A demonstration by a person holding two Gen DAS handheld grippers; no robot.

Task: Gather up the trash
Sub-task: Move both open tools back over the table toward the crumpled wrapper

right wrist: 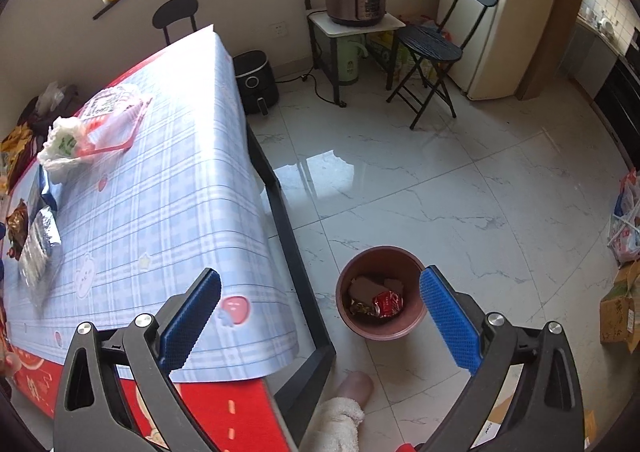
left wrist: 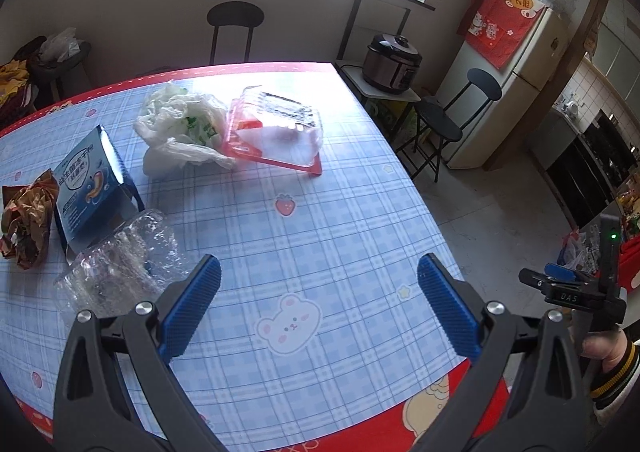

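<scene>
Two tongs (left wrist: 319, 294) (right wrist: 320, 302) — both wide, empty — five trash pieces on table (left wrist: 320, 211), one bin (right wrist: 382, 326) below.

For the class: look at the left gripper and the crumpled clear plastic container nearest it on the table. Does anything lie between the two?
Nothing visible does. The left gripper is open and empty over bare tablecloth, and the crumpled clear plastic container lies just beside its left finger, with no object between. The blue box sits behind the container, not in the way.
</scene>
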